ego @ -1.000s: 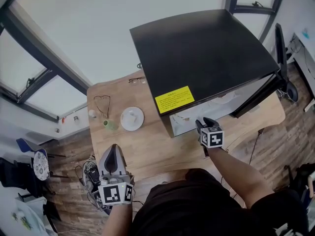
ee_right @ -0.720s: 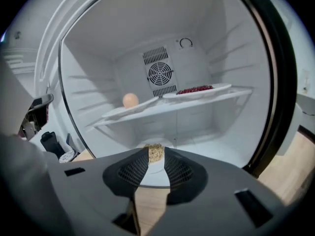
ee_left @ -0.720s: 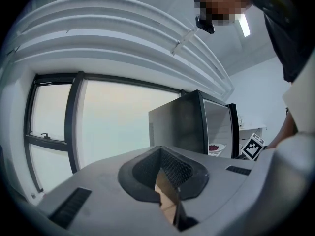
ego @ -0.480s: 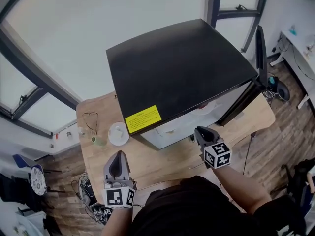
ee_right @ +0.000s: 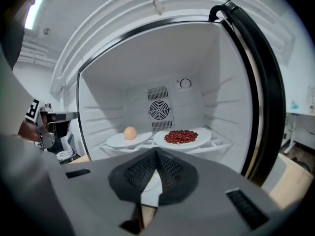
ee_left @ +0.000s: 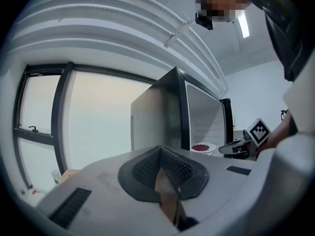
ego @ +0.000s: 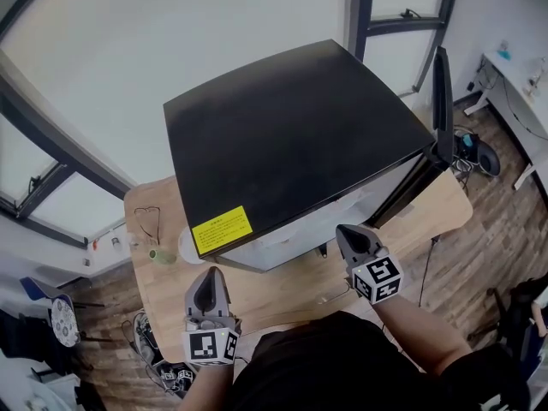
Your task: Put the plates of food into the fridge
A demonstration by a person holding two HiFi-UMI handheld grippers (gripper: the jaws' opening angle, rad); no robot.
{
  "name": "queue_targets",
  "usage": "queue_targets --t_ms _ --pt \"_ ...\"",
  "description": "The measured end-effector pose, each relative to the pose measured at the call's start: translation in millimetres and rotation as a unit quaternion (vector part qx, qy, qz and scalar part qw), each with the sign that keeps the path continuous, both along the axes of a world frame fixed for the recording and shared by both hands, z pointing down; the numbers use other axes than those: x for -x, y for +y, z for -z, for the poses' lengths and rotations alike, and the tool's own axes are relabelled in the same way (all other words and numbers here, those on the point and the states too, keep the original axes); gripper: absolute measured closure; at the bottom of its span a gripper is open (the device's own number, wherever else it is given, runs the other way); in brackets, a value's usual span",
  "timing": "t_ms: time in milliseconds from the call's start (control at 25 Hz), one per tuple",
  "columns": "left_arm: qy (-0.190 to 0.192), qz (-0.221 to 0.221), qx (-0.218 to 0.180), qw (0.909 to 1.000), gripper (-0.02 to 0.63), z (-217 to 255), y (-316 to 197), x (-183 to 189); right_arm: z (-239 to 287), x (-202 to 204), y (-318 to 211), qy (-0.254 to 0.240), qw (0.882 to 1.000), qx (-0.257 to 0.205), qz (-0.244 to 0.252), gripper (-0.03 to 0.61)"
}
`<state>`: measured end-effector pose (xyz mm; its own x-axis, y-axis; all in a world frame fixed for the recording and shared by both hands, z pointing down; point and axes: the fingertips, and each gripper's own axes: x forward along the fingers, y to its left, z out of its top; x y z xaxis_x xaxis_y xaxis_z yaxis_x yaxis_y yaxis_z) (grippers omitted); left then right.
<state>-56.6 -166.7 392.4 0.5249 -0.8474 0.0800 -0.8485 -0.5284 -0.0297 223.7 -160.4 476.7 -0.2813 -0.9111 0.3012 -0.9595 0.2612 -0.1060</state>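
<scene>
A pale wooden worktop (ego: 282,289) is seen from above, set against big dark-framed windows (ego: 38,135), with plank floor (ego: 492,255) off to the right. On the worktop a small fridge (ego: 291,135) is stood, black on top, with a yellow label (ego: 222,227) at its near left corner. Its opening is turned toward the near side, and its door (ego: 442,101) is swung wide, out at the far right. Inside, white walls and a round fan grille (ee_right: 159,109) at the back are shown. On the wire shelf (ee_right: 216,144) two round white plates are laid flat, side by side. The left plate (ee_right: 118,140) carries one tan, egg-shaped item (ee_right: 130,132), and the right plate (ee_right: 204,134) a heap of small dark-red pieces (ee_right: 181,136). Left of the fridge, another white plate (ego: 183,247) is partly covered by the fridge top in the head view, with a small green cup (ego: 160,254) and a pair of glasses (ego: 147,221) nearby. The left gripper (ego: 208,279) is held over the near edge, jaws closed together on nothing. The right gripper (ego: 349,236) is held before the open fridge. Its jaws have just been closing and are now pressed together, nothing between them.
</scene>
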Motion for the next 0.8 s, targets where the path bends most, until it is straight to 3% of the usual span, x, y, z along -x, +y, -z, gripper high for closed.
queue_targets --t_ms 800 --pt "-0.015 0.041 0.003 0.9991 0.609 -6.8 13.2 -3.6 -18.0 -9.3 2.0 -0.004 0.999 0.015 0.029 0.557"
